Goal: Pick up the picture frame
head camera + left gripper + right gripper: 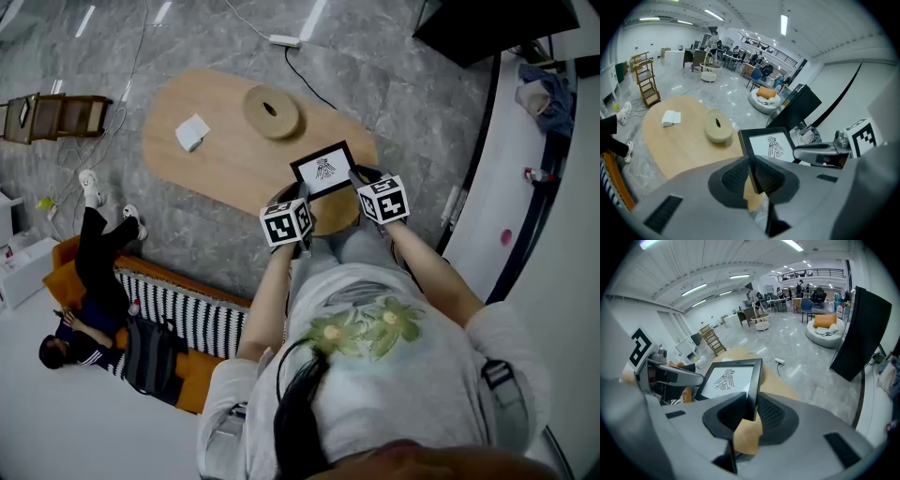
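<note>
A black picture frame [323,169] with a bird drawing on white is held up above the oval wooden table [216,159]. My left gripper [298,199] is shut on the frame's left edge, seen in the left gripper view as the frame [769,144] clamped between the pads at the left gripper [751,172]. My right gripper [361,184] is shut on the frame's right edge; in the right gripper view the frame [729,380] stands between the pads of the right gripper [752,409]. Each gripper shows in the other's view.
On the table lie a round woven coil [272,111] and a white folded cloth [192,131]. A person sits on the floor at the left by a striped mat [202,319]. A cable and power strip [283,41] lie beyond the table. A black panel [860,329] stands at the right.
</note>
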`<move>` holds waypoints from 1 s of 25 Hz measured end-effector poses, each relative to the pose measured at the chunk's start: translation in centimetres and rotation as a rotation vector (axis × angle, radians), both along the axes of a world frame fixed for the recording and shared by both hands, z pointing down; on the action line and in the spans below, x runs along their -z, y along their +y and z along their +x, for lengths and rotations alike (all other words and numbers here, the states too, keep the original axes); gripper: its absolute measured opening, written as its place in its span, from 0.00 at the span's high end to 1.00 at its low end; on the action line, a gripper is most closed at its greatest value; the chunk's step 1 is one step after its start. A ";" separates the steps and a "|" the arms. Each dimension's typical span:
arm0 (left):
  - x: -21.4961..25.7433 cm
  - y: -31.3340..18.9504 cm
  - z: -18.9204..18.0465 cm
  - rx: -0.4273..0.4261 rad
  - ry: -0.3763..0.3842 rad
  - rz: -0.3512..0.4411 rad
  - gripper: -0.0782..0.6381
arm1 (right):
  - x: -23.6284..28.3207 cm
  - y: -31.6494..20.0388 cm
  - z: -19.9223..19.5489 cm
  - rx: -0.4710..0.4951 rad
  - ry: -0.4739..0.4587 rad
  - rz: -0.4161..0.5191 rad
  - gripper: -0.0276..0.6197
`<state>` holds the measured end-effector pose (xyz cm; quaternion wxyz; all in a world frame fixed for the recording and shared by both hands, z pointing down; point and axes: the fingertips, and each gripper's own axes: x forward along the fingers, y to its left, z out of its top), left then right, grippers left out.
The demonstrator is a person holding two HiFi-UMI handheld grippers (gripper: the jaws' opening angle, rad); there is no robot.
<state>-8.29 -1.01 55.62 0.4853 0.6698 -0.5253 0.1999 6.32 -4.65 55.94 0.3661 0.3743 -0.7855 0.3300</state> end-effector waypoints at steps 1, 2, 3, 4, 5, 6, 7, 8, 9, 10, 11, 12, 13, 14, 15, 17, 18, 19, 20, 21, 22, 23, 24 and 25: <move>0.4 0.0 0.0 0.000 0.003 0.008 0.81 | 0.4 0.0 0.0 -0.009 -0.002 -0.004 0.83; 0.9 -0.1 0.0 0.002 0.007 0.017 0.81 | 0.9 0.0 0.1 -0.020 -0.006 -0.009 0.83; 1.4 -0.1 -0.1 0.005 0.012 0.025 0.81 | 1.4 -0.1 0.0 -0.029 -0.012 -0.011 0.83; 1.9 -0.2 -0.2 0.009 0.017 0.035 0.81 | 2.0 -0.2 -0.1 -0.035 -0.017 -0.008 0.83; 2.4 -0.3 -0.2 0.011 0.021 0.044 0.81 | 2.6 -0.3 -0.1 -0.037 -0.022 -0.001 0.83; 2.9 -0.5 -0.3 0.012 0.022 0.054 0.81 | 3.1 -0.4 -0.2 -0.037 -0.027 0.008 0.83; 3.4 -0.6 -0.3 0.011 0.023 0.064 0.81 | 3.6 -0.5 -0.2 -0.036 -0.032 0.018 0.83; 3.9 -0.7 -0.3 0.009 0.022 0.075 0.81 | 4.1 -0.5 -0.1 -0.036 -0.036 0.026 0.83; 4.3 -0.7 -0.3 0.006 0.022 0.085 0.81 | 4.5 -0.5 -0.1 -0.037 -0.042 0.032 0.83; 4.8 -0.8 -0.3 0.004 0.022 0.095 0.82 | 4.8 -0.5 -0.2 -0.038 -0.046 0.037 0.83; 5.2 -0.9 -0.3 0.004 0.022 0.104 0.82 | 5.1 -0.5 -0.2 -0.038 -0.049 0.042 0.83; 5.7 -0.9 -0.4 0.003 0.022 0.113 0.82 | 5.5 -0.6 -0.2 -0.038 -0.049 0.048 0.83; 6.0 -1.0 -0.4 0.003 0.022 0.120 0.82 | 5.8 -0.7 -0.2 -0.037 -0.048 0.056 0.83; 6.4 -1.0 -0.4 0.002 0.022 0.127 0.82 | 6.2 -0.7 -0.2 -0.035 -0.047 0.063 0.83; 6.7 -1.0 -0.4 0.003 0.022 0.134 0.82 | 6.5 -0.7 -0.2 -0.034 -0.047 0.070 0.83; 7.3 -0.9 -0.5 0.007 0.023 0.147 0.82 | 7.3 -0.8 -0.4 -0.032 -0.053 0.082 0.83; 7.6 -0.8 -0.5 0.010 0.025 0.153 0.82 | 7.7 -0.8 -0.4 -0.031 -0.056 0.088 0.83; 7.9 -0.8 -0.5 0.014 0.026 0.158 0.82 | 8.0 -0.7 -0.4 -0.028 -0.059 0.094 0.83; 8.2 -0.7 -0.5 0.018 0.028 0.163 0.82 | 8.4 -0.7 -0.4 -0.026 -0.063 0.101 0.83; 8.4 -0.6 -0.6 0.021 0.029 0.168 0.82 | 8.7 -0.6 -0.4 -0.024 -0.068 0.107 0.83; 8.7 -0.5 -0.6 0.025 0.031 0.173 0.82 | 9.0 -0.6 -0.5 -0.021 -0.072 0.112 0.83; 8.9 -0.4 -0.6 0.027 0.032 0.178 0.82 | 9.2 -0.5 -0.5 -0.020 -0.076 0.117 0.83; 9.1 -0.4 -0.7 0.029 0.033 0.182 0.82 | 9.4 -0.5 -0.6 -0.019 -0.078 0.121 0.83; 9.3 -0.3 -0.8 0.030 0.033 0.186 0.82 | 9.6 -0.4 -0.7 -0.018 -0.081 0.125 0.83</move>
